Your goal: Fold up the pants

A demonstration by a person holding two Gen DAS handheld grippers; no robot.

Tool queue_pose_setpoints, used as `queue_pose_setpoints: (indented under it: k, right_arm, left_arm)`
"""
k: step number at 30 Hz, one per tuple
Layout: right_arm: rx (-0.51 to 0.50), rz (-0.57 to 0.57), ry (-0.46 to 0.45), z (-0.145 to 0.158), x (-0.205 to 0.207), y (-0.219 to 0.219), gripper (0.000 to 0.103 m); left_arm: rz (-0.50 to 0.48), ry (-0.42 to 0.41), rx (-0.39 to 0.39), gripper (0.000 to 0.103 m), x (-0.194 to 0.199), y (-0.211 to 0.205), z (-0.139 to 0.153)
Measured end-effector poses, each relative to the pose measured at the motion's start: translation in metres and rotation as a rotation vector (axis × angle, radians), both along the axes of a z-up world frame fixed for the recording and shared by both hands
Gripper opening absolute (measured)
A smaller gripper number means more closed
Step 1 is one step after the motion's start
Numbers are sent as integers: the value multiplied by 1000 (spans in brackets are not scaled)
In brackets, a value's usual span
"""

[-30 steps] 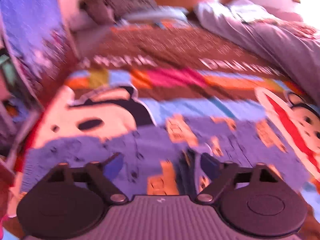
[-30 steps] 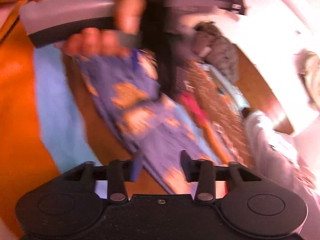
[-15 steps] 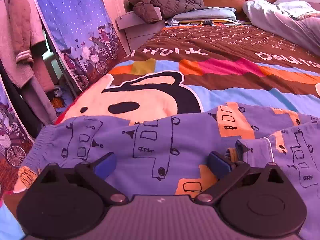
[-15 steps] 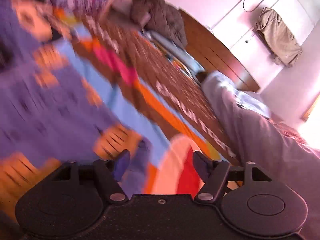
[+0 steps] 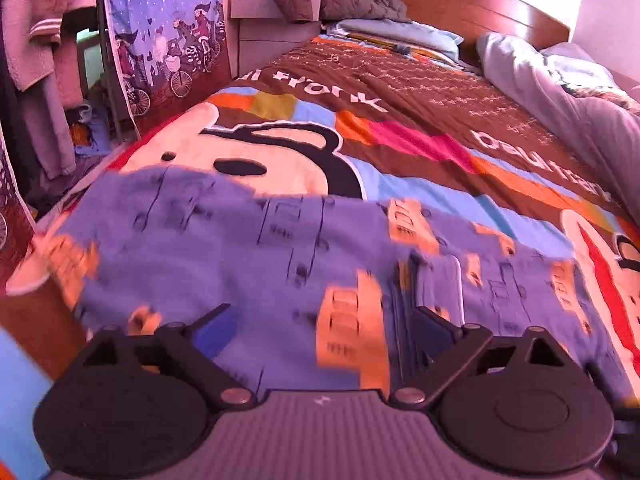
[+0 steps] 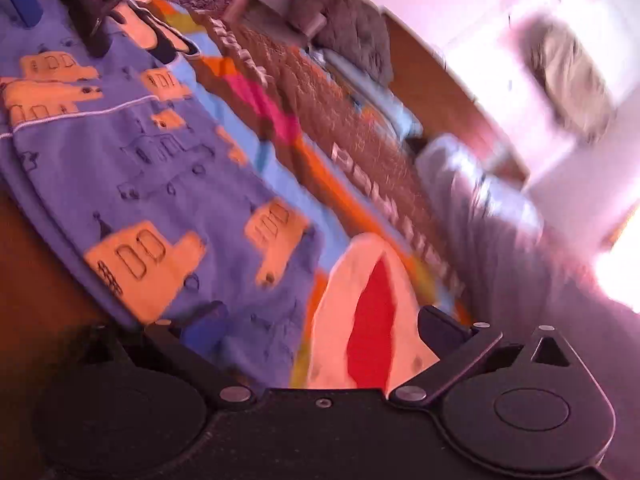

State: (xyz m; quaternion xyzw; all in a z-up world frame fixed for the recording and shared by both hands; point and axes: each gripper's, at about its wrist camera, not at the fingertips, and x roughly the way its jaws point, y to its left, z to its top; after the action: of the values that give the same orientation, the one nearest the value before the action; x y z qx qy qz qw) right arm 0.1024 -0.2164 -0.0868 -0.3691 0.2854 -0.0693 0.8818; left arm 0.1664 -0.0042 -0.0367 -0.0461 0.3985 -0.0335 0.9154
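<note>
The purple pants [image 5: 248,248] with orange buses lie flat across the lower middle of the frame, on the cartoon bedspread [image 5: 400,148]. The left gripper [image 5: 320,328] is wide apart, holding nothing. The right gripper [image 6: 320,328] is opening over the pant edge, gripping nothing. Half a second ago the right view was blurrier.

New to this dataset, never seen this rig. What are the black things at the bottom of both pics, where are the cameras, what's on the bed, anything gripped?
There is no robot here: a person holds a two-finger gripper in each hand, and each carries a fisheye camera looking forward along its fingers. The black discs and arms at the bottom are the gripper's own linkage.

Left wrist view: the left gripper is open above purple pants with an orange print, which lie on a cartoon-print bedspread.

Right wrist view: the right gripper is opening over the same pants near their edge; its blue pads press on nothing.

Neither gripper holds anything.
</note>
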Motion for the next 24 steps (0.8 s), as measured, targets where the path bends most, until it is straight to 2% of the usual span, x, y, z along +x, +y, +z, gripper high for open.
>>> queue_pose_setpoints:
  k: [2,4,6,9,12,13,15,17,19,22,24]
  right_arm:
    - [-18,6,-8,7,2,7,99]
    - [16,-6,-41,21,-3,12,100]
    - [84,20,-110,38,-17,18,102]
    - [133,59,-158,49,-34,38,102]
    - [174,74,-161,51,-32,64,102]
    - [188,78,-150,50,-31,72,102]
    - [204,90,-121,46,-27,89,102]
    - [177,122,-140,42,-29,104,102]
    - [113,145,-173,36,-30,114,102]
    - [69,145,-170,26,-26,118,102]
    - [27,139,-162,20,-24,119,102]
  left_arm:
    - [-13,-44,-67,97,-19,15,11]
    - [2,-76,-131,101,-36,37,22]
    - [73,-98,-175,101,-50,63,28]
    - [199,-111,-210,100,-54,99,32]
    - [314,-154,-224,92,-47,136,33]
    - [344,-176,-240,85,-45,147,31]
    - [366,-182,-311,75,-41,169,21]
    - [399,-153,-419,71,-39,185,9]
    - [393,-146,-490,69,-39,193,1]
    - [321,-169,-496,68,-39,190,-1]
    - [252,-143,-489,68,-34,184,-5]
